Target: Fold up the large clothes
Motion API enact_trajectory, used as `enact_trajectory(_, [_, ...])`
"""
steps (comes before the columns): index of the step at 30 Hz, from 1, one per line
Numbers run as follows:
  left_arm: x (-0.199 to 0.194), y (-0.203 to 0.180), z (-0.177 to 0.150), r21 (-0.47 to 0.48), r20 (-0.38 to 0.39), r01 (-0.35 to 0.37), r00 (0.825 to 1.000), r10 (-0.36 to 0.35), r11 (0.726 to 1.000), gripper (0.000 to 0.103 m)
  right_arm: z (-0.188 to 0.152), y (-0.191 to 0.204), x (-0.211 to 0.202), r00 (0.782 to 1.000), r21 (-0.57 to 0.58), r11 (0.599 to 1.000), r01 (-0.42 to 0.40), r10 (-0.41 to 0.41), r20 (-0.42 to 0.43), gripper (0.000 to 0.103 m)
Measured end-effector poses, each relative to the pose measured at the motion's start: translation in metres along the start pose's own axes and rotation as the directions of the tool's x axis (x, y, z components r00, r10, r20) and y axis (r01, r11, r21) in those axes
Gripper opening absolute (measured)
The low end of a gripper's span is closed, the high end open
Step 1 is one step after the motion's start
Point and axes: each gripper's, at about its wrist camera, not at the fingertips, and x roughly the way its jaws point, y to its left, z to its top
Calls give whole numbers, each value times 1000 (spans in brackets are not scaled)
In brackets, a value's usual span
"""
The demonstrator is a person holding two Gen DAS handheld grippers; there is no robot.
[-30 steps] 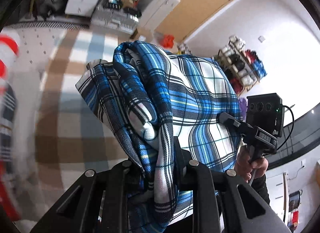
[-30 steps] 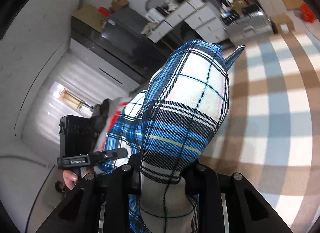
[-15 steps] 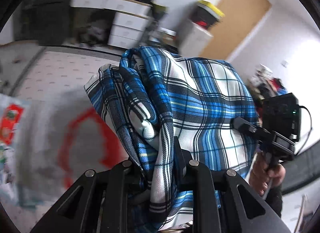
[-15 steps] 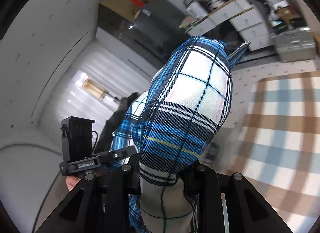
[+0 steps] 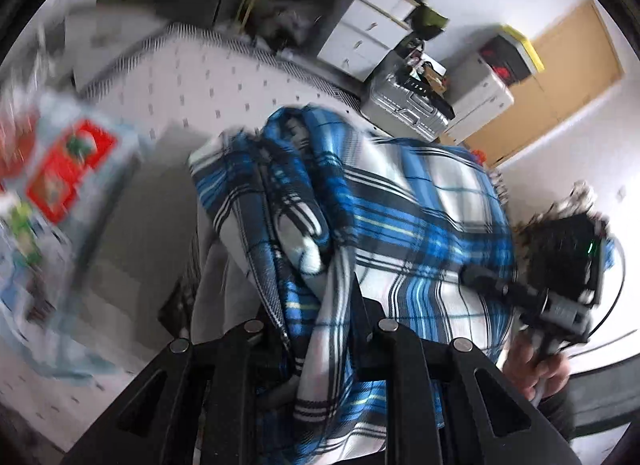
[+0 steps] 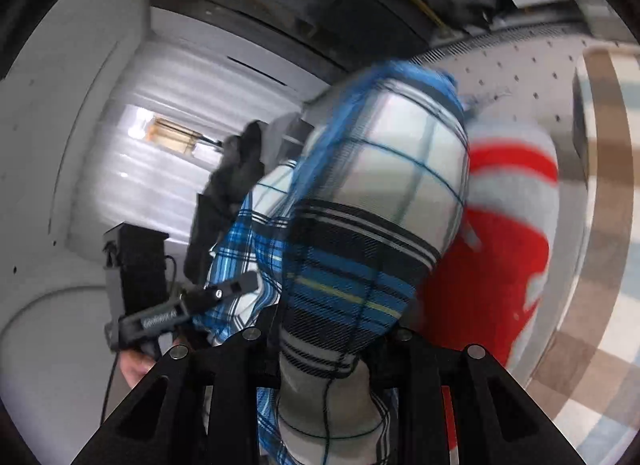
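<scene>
A blue, white and black plaid garment [image 5: 392,233] hangs bunched in the air between both grippers. My left gripper [image 5: 320,329] is shut on a thick fold of it. My right gripper [image 6: 326,345] is shut on another bunched part of the plaid garment [image 6: 360,249]. Each gripper shows in the other's view: the right one [image 5: 560,289] at the right, the left one [image 6: 160,305] at the lower left, both held in hands. The fingertips are buried in cloth.
Below lies a white dotted mat [image 5: 224,77] with a red and white garment [image 6: 512,249] and colourful printed cloth [image 5: 60,177]. A checked brown and blue rug [image 6: 608,305] lies at the right. White drawers [image 5: 360,25] and a silver suitcase [image 5: 404,105] stand at the back.
Both grippers have swung with the plaid garment away from the checked rug and over the white dotted mat with the red and white garment. The grips have not changed.
</scene>
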Motion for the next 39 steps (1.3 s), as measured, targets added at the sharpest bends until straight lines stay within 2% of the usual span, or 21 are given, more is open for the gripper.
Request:
enact_trajectory(2, [15, 15, -3, -40, -7, 92, 996, -92, 995, 28, -6, -8, 0, 1000, -11, 1000, -9, 9, 13, 28])
enact_trajectory(3, [20, 17, -1, -48, -7, 117, 993, -117, 992, 31, -7, -9, -1, 1000, -3, 1000, -13, 13, 15, 28])
enact_trajectory(5, [26, 22, 1, -64, -8, 148, 989, -149, 987, 47, -8, -12, -3, 1000, 4, 1000, -14, 14, 2, 29])
enact_trajectory(7, [27, 29, -1, -81, -7, 173, 985, -174, 982, 48, -6, -13, -3, 1000, 9, 1000, -7, 7, -15, 34])
enact_trajectory(9, [18, 32, 0, -101, 1, 165, 986, -166, 981, 49, -2, -11, -5, 998, -2, 1000, 29, -29, -52, 38])
enact_trajectory(10, [13, 33, -1, -110, 19, 142, 990, -141, 984, 49, 0, -7, -8, 997, -17, 998, 55, -56, -58, 46])
enact_trajectory(12, [-10, 40, -2, -99, 60, 83, 995, -78, 992, 49, -1, 12, -20, 986, -93, 982, 163, -166, -30, 69])
enact_trajectory(13, [-21, 37, -4, -90, 77, 49, 996, -42, 995, 49, -2, 18, -29, 973, -134, 964, 229, -231, 3, 86])
enact_trajectory(14, [-32, 34, -7, -81, 101, 3, 995, 5, 997, 50, -2, 24, -38, 956, -178, 940, 292, -289, 42, 90])
enact_trajectory(15, [-42, 27, -9, -64, 128, -26, 991, 34, 998, 49, -2, 30, -44, 944, -212, 920, 330, -323, 71, 90])
enact_trajectory(16, [-52, 17, -11, -36, 155, -26, 988, 31, 999, 50, 1, 44, -53, 919, -281, 875, 393, -374, 121, 90])
enact_trajectory(18, [-64, 4, -16, 7, 198, -19, 980, 17, 1000, 50, 10, 68, -58, 889, -357, 814, 457, -422, 176, 90])
enact_trajectory(20, [-73, -17, -23, 80, 230, 12, 973, -30, 997, 50, 24, 96, -53, 877, -416, 773, 480, -430, 213, 91])
enact_trajectory(21, [-74, -29, -27, 117, 240, 25, 969, -52, 993, 50, 32, 110, -47, 874, -448, 751, 485, -432, 222, 93])
enact_trajectory(24, [-50, -61, -31, 211, 214, 62, 971, -108, 976, 50, 47, 138, -12, 901, -537, 730, 423, -402, 164, 96])
enact_trajectory(27, [-10, -55, -30, 192, 176, 34, 982, -68, 981, 50, 54, 140, 34, 904, -547, 743, 385, -422, 62, 96])
enact_trajectory(29, [13, -43, -30, 147, 146, 24, 988, -45, 989, 50, 55, 129, 63, 872, -541, 734, 410, -490, -5, 96])
enact_trajectory(31, [29, -19, -32, 70, 142, 70, 987, -80, 995, 50, 56, 104, 98, 778, -549, 677, 490, -624, -76, 95])
enact_trajectory(34, [37, -8, -34, 50, 157, 124, 979, -130, 991, 49, 47, 85, 118, 698, -585, 603, 542, -711, -87, 96])
enact_trajectory(36, [41, -6, -32, 43, 159, 143, 976, -149, 989, 49, 43, 73, 128, 663, -594, 578, 560, -742, -96, 99])
enact_trajectory(39, [36, -9, -38, 64, 182, 130, 973, -140, 989, 49, 43, 71, 134, 646, -596, 558, 577, -758, -83, 103])
